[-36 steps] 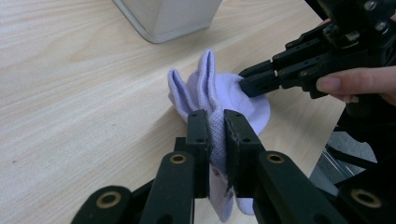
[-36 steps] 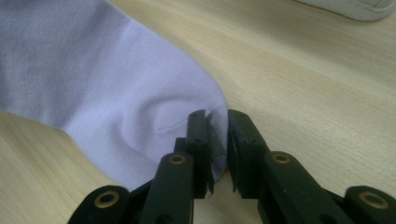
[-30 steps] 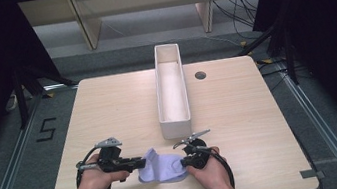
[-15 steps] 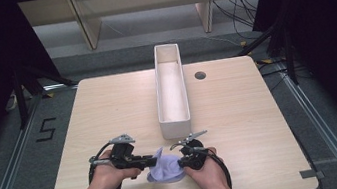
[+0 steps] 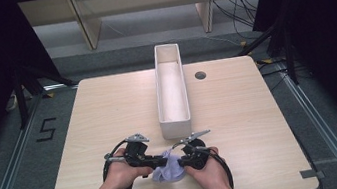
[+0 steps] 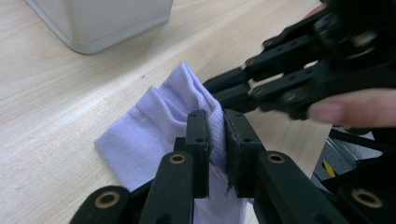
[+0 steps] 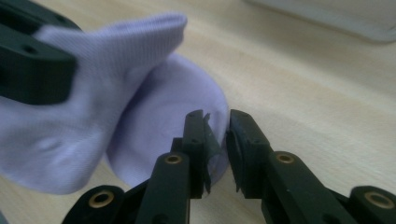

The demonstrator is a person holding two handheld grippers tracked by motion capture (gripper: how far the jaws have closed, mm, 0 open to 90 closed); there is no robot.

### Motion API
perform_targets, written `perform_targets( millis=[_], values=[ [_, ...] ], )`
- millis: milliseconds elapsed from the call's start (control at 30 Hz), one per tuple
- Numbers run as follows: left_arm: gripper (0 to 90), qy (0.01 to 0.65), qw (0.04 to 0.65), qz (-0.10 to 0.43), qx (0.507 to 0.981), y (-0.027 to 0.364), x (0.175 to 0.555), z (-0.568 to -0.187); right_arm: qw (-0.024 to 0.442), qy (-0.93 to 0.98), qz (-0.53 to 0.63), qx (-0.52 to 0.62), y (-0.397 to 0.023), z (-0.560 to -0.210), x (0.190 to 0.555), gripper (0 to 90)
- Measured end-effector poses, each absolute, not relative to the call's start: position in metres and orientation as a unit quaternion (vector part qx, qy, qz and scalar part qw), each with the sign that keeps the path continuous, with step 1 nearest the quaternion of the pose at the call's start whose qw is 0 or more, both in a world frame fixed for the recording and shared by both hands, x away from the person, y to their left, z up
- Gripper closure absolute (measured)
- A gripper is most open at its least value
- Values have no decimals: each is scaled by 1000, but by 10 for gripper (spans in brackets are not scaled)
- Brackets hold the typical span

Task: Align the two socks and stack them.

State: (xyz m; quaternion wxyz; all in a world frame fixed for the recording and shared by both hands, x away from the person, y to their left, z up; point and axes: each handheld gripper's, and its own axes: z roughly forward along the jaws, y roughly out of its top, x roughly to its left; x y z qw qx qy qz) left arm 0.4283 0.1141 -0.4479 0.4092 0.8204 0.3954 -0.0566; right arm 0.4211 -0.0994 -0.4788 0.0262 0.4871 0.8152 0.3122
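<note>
A pale lavender sock (image 5: 168, 171) lies bunched near the table's front edge, between both grippers. My left gripper (image 5: 163, 162) comes in from the left and is shut on a raised fold of the sock (image 6: 149, 135), cloth pinched between its pads (image 6: 198, 135). My right gripper (image 5: 182, 162) meets it from the right. In the right gripper view its jaws (image 7: 217, 128) have just been opening and stand slightly apart. The sock's rounded edge (image 7: 159, 102) sits in the gap, and the pads do not press on it.
A long white tray (image 5: 176, 119) stands lengthwise in the table's middle, its near end just beyond the grippers. A small dark round hole (image 5: 200, 75) sits to the tray's right. Bare wooden tabletop (image 5: 108, 108) spreads to both sides.
My left hand has moved right with the sock's fold, closing in on the right gripper. The sock is more bunched. The right hand has stayed put.
</note>
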Motion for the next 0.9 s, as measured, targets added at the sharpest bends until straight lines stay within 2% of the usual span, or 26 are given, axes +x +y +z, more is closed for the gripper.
perform_targets(
  millis=[167, 267, 500, 533, 567, 900],
  values=[
    [804, 396, 404, -53, 823, 114, 429, -449, 36, 808, 322, 493, -106, -472, 420, 804],
    [802, 396, 405, -55, 822, 112, 430, -452, 25, 817, 311, 485, -108, -478, 423, 824],
    [795, 394, 395, -53, 828, 104, 431, -457, 24, 814, 311, 490, -106, -484, 422, 822],
    [794, 395, 402, -59, 824, 102, 431, -459, -2, 798, 300, 523, -102, -480, 417, 819],
    [792, 395, 400, -54, 825, 101, 431, -460, 17, 810, 304, 501, -106, -482, 421, 817],
    [775, 389, 398, -49, 830, 85, 432, -468, 24, 804, 319, 501, -116, -472, 418, 791]
  ],
)
